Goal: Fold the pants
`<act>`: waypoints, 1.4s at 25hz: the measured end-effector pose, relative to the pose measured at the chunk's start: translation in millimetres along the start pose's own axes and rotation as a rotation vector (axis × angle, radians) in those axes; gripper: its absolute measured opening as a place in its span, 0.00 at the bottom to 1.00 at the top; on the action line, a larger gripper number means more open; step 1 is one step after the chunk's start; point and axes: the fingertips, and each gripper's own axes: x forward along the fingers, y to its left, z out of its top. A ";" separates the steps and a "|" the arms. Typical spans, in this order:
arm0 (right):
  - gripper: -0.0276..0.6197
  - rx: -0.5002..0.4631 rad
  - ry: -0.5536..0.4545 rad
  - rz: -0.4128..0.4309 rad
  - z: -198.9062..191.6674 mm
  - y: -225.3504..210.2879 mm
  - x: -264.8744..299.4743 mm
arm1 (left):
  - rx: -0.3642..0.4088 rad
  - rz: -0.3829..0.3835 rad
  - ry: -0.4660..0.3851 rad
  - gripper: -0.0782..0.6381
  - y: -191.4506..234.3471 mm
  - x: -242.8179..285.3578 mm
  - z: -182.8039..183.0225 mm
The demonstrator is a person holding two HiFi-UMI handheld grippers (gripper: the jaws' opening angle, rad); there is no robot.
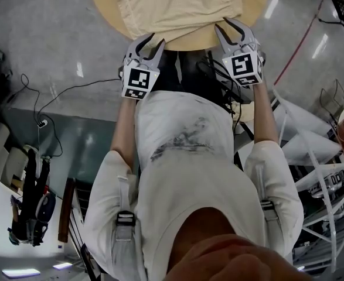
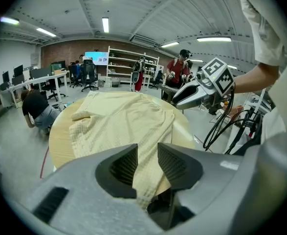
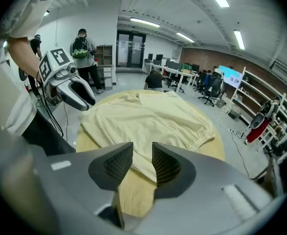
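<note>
Pale yellow pants (image 1: 177, 4) lie spread on a round wooden table (image 1: 110, 10), their near edge at the table's front rim. My left gripper (image 1: 147, 41) hovers at the near left corner of the cloth, jaws apart. In the left gripper view the pants (image 2: 119, 116) show through the gap of the left gripper (image 2: 147, 155), with no pad pressing on them. My right gripper (image 1: 233, 27) sits at the near right corner, also open. In the right gripper view the pants (image 3: 153, 116) and bare table (image 3: 133, 195) lie below the right gripper (image 3: 142, 155).
The person stands close against the table's front edge. Black cables (image 1: 72, 89) trail over the grey floor at left. A white frame (image 1: 318, 157) stands at right. People (image 2: 177, 72), desks (image 2: 40, 80) and shelves (image 2: 121, 65) fill the room beyond.
</note>
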 end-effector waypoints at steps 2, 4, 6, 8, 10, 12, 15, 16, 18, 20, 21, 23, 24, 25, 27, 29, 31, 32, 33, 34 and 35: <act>0.27 -0.008 0.016 0.016 -4.8 1.6 4.9 | 0.000 -0.002 0.018 0.32 0.5 1.8 -7.3; 0.28 -0.017 0.033 0.026 -10.7 1.5 10.3 | -0.004 -0.003 0.033 0.35 1.8 4.9 -15.0; 0.31 -0.025 0.051 0.034 -17.5 0.5 16.3 | -0.009 -0.007 0.047 0.37 3.0 8.4 -22.5; 0.32 -0.040 0.072 0.038 -24.7 -1.1 21.0 | -0.013 -0.012 0.066 0.39 2.8 11.7 -30.7; 0.34 -0.051 0.087 0.040 -30.1 -3.3 24.8 | -0.012 -0.011 0.089 0.41 3.5 14.5 -38.0; 0.36 -0.061 0.100 0.041 -33.5 -5.3 28.2 | -0.009 -0.007 0.111 0.44 5.5 16.1 -43.9; 0.39 -0.077 0.119 0.041 -38.7 -8.8 34.1 | -0.010 -0.002 0.144 0.48 8.6 20.2 -52.4; 0.39 -0.082 0.124 0.041 -40.4 -10.4 36.1 | -0.010 -0.002 0.152 0.49 9.4 21.9 -54.2; 0.40 -0.093 0.134 0.040 -43.4 -13.1 39.5 | -0.013 -0.005 0.165 0.50 11.0 24.0 -57.1; 0.40 -0.101 0.146 0.040 -47.0 -14.9 42.4 | -0.018 -0.006 0.175 0.51 12.4 25.4 -60.6; 0.41 -0.104 0.152 0.041 -49.2 -15.8 43.9 | -0.021 -0.006 0.180 0.52 13.0 26.5 -62.6; 0.41 -0.106 0.160 0.043 -53.5 -18.0 46.0 | -0.023 -0.004 0.189 0.52 13.5 28.4 -65.7; 0.41 -0.106 0.164 0.044 -55.3 -19.0 47.0 | -0.024 -0.003 0.193 0.52 13.8 29.0 -66.5; 0.41 -0.107 0.167 0.046 -56.8 -19.9 48.1 | -0.026 -0.001 0.195 0.52 14.5 29.5 -67.1; 0.41 -0.108 0.175 0.048 -59.8 -21.1 51.1 | -0.031 0.006 0.197 0.51 16.5 30.4 -68.0; 0.39 -0.111 0.182 0.045 -63.3 -22.6 54.1 | -0.037 0.015 0.195 0.50 18.7 30.6 -68.9; 0.35 -0.117 0.189 0.044 -65.8 -23.4 56.5 | -0.038 0.028 0.194 0.46 21.2 30.0 -69.7; 0.34 -0.119 0.190 0.047 -66.1 -23.3 57.3 | -0.039 0.035 0.194 0.45 22.8 29.5 -69.7; 0.33 -0.118 0.190 0.053 -65.8 -22.9 57.8 | -0.039 0.042 0.194 0.43 24.6 29.0 -69.4; 0.32 -0.114 0.189 0.057 -65.3 -22.7 57.9 | -0.041 0.050 0.194 0.41 26.6 28.3 -68.9; 0.31 -0.111 0.187 0.056 -64.7 -23.2 58.0 | -0.044 0.059 0.193 0.39 28.8 27.7 -68.5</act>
